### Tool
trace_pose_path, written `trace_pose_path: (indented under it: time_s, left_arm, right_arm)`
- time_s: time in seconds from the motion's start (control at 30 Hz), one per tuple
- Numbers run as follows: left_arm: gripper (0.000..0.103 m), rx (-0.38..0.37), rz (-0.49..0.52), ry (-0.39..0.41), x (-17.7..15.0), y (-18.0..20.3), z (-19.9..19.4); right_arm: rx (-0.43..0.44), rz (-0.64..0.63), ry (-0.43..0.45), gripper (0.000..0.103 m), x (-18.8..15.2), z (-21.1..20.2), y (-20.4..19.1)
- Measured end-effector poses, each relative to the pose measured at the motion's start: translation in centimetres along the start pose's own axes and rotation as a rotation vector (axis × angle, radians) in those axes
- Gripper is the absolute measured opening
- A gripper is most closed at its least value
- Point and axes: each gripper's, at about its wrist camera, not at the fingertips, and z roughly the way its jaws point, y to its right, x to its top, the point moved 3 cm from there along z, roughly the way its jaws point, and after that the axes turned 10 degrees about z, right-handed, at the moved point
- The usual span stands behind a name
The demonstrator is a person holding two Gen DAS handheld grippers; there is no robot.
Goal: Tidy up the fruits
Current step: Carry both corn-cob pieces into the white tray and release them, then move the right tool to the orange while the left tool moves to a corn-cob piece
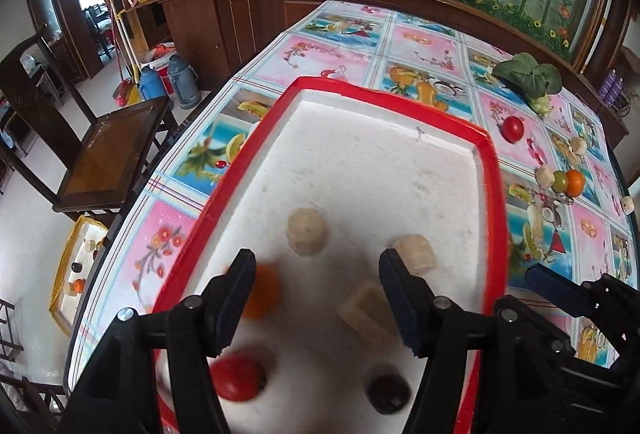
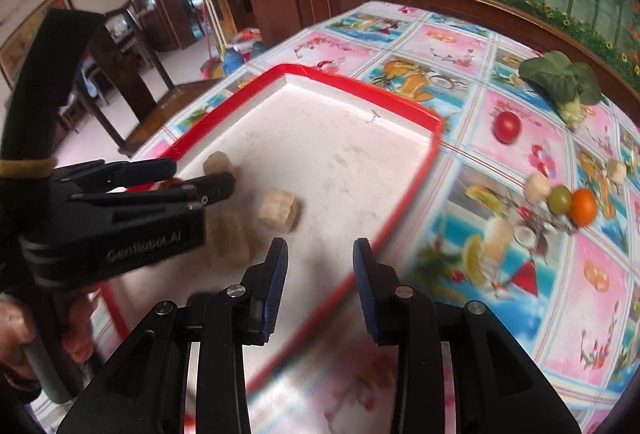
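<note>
Fruits (image 1: 240, 378) are lying sorted inside the red tray (image 1: 490, 169) — both grippers' fingers (image 1: 236, 298) are standing apart, holding nothing.

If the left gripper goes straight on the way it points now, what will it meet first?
Probably the white floor of the red-rimmed tray. The left gripper hangs over it with open, empty jaws, and the round pale piece lies just past the gap between them. Depth is unclear, so it might touch that piece first.

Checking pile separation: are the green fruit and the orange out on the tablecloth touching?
Touching. In the right wrist view the green fruit and orange press together with no gap.
</note>
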Motion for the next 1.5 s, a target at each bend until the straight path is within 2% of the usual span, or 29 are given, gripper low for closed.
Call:
trace_pose_path:
  time_s: [0.17,0.4,0.53,0.67,0.8,0.93,1.0,1.07,1.13,1.2,1.27,1.47,1.5]
  left_arm:
    - [0.069,-0.039,0.013,0.012,-0.2,4.3,-1.7]
    - [0.069,-0.116,0.063,0.004,0.4,11.6,-2.2]
    - [0.069,-0.121,0.099,-0.01,1.1,14.6,-1.4]
    - [0.069,-0.12,0.133,-0.022,1.9,16.8,-0.4]
    - [0.069,-0.104,0.186,-0.034,3.0,18.5,0.9]
    - [0.069,-0.111,0.176,-0.031,4.6,18.7,1.9]
    - [0.069,-0.129,0.165,-0.036,5.4,18.9,2.5]
    - [0.069,-0.137,0.171,-0.037,6.0,19.3,3.0]
    - [0.069,-0.133,0.196,-0.037,6.7,19.9,3.6]
    - [0.069,-0.139,0.206,-0.025,7.3,20.3,4.1]
    - [0.069,-0.161,0.2,-0.019,7.9,20.5,4.6]
    - [0.069,-0.177,0.225,-0.026,9.1,21.7,6.8]
    - [0.069,-0.178,0.219,-0.005,9.3,21.7,6.8]
  right_arm:
    - [0.027,0.055,0.023,0.034,-1.4,-3.0,3.7]
    - [-0.043,0.144,0.047,0.034,-2.4,-5.0,12.3]
    - [-0.081,0.242,0.074,0.035,-1.6,-5.3,18.5]
    - [-0.066,0.283,0.085,0.035,0.6,-4.5,22.0]
    - [-0.042,0.25,0.092,0.035,3.2,-2.8,23.2]
    - [0.018,0.24,0.053,0.035,4.8,-0.4,23.3]
    - [0.01,0.216,0.051,0.04,5.0,0.1,23.2]
    - [0.001,0.193,0.053,0.038,5.3,0.6,23.3]
    - [0.01,0.185,0.056,0.036,5.5,0.6,23.5]
    - [-0.048,0.151,0.076,0.035,5.4,0.2,23.8]
    - [-0.064,0.148,0.102,0.035,5.3,-0.6,24.3]
    - [-0.06,0.17,0.126,0.035,3.5,-2.8,25.9]
    - [-0.057,0.181,0.125,0.035,3.1,-3.1,26.2]
